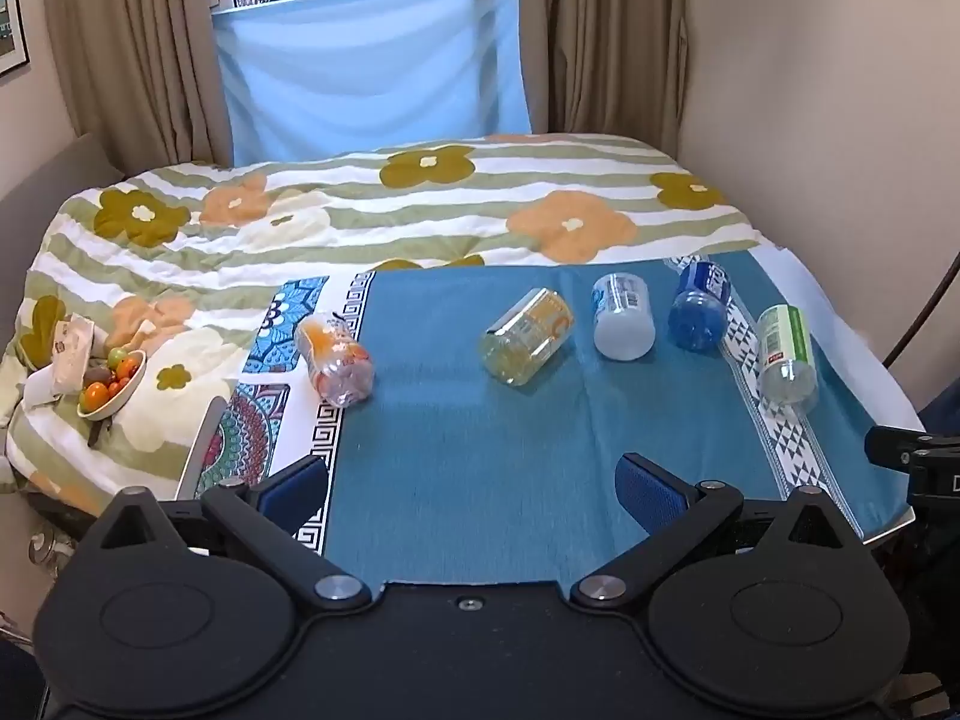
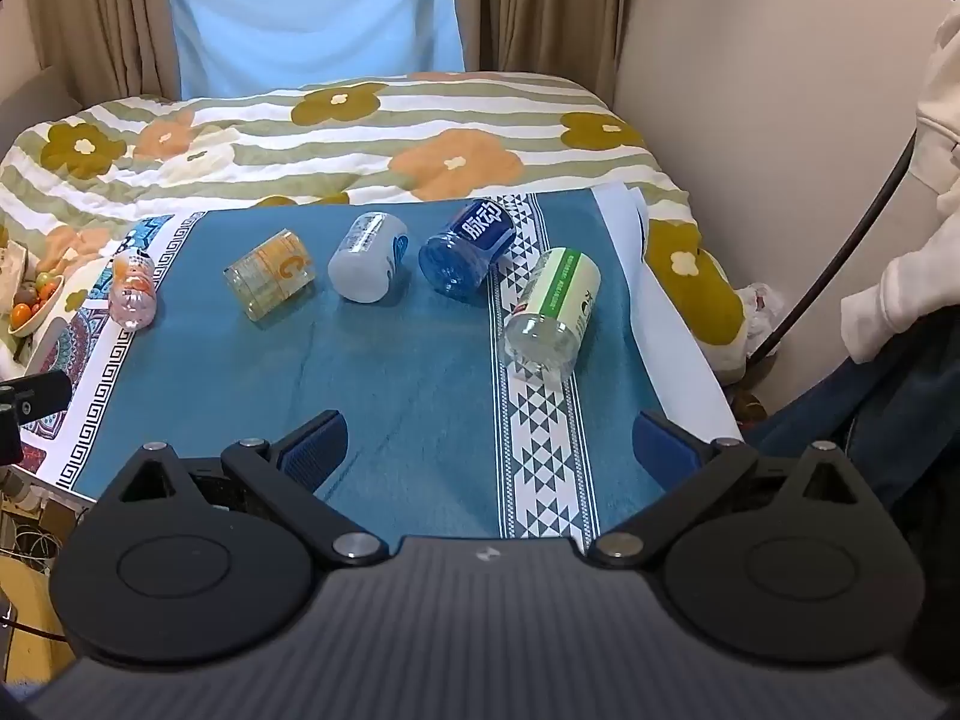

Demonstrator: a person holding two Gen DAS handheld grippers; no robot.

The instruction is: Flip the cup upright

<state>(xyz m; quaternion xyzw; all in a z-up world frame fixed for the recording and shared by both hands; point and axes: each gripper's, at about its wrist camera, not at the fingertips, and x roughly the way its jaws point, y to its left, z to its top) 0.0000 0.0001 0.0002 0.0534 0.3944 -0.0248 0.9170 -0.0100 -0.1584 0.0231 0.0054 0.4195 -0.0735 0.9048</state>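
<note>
Both grippers, left (image 1: 474, 489) and right (image 2: 492, 450), hang spread and empty; the green cup (image 2: 555, 312) looks light, thin (easily crushed), best pinched mid-body.

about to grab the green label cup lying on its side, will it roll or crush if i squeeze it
The green-label cup lies on its side on the cloth, so a nudge would probably roll it. It looks like thin clear plastic and empty, so likely light and apt to dent under a firm squeeze.
</note>
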